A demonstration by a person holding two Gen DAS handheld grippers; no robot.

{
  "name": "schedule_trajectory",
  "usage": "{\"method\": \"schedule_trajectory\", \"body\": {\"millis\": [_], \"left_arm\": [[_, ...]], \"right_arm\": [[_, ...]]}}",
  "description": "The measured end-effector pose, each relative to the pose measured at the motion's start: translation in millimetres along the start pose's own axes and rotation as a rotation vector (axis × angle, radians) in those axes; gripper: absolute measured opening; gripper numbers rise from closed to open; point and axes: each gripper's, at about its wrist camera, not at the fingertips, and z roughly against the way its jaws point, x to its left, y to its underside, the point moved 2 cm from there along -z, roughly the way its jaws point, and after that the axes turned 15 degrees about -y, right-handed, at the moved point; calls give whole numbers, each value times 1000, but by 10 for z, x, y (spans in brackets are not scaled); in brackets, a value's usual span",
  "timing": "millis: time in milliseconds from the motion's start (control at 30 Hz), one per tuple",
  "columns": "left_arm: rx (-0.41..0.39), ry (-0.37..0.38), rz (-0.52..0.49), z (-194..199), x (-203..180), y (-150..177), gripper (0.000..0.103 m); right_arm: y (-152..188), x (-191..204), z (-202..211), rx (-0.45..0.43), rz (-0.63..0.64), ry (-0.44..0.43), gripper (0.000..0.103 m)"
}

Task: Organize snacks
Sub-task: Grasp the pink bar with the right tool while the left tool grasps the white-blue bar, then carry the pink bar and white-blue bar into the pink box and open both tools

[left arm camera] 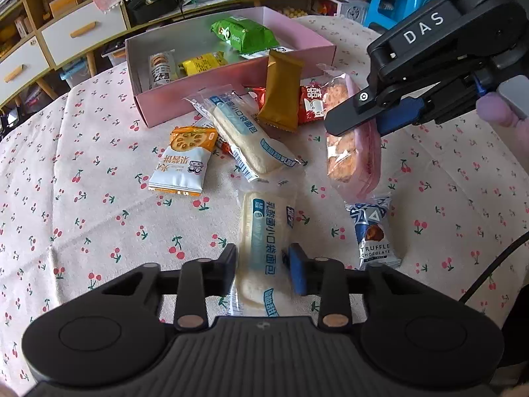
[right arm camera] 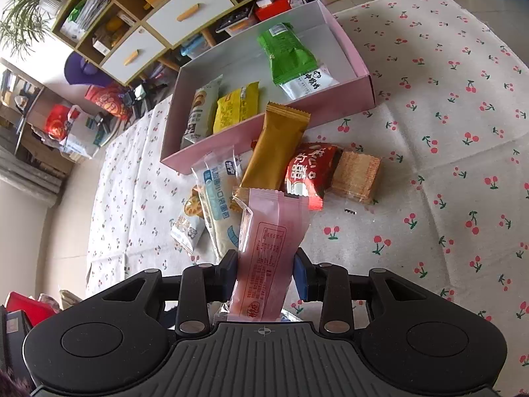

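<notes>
**A:** What is in the box right now?

**B:** The pink box [right arm camera: 334, 109] sits open on your cherry-print worktop [right arm camera: 429, 132]. Four packets lie on its white floor. At one end is a green packet [right arm camera: 287, 53] with a white end. At the other end lie a yellow packet [right arm camera: 236, 106] and, just beside it, a pale biscuit packet [right arm camera: 203, 112], side by side.

**A:** And outside the box?

**B:** A loose pile rests against the near wall. A gold packet [right arm camera: 274, 152] leans tilted on that wall, its top edge above the rim. Beside it lie a red packet [right arm camera: 309, 172] and a clear-wrapped stack of wafers [right arm camera: 355, 175]. Further out are a long white bread packet [left arm camera: 244, 132], an orange-and-white biscuit packet [left arm camera: 185, 162] and a blue truffle chocolate packet [left arm camera: 373, 231].

**A:** What are my hands doing?

**B:** Your right gripper [right arm camera: 266, 271] has its fingers clamped on a pink packet [right arm camera: 267, 251], which stands up between them, raised off the worktop near the pile. Your left gripper [left arm camera: 263, 266] has its fingers closed in against the sides of a second white bread packet [left arm camera: 261, 241], which lies flat on the worktop, well short of the box.
</notes>
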Motion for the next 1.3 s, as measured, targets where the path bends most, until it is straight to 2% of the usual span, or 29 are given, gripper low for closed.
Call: {"method": "schedule_trajectory", "body": {"millis": [367, 933, 1300], "left_arm": [[11, 32, 91, 121, 95, -55, 23], [-43, 111, 217, 414, 289, -159, 21], [-92, 96, 307, 485, 433, -362, 20]], "right_arm": [[-35, -14, 63, -18, -9, -4, 34], [-195, -69, 266, -91, -61, -44, 34], [-442, -139, 353, -174, -131, -85, 34]]}}
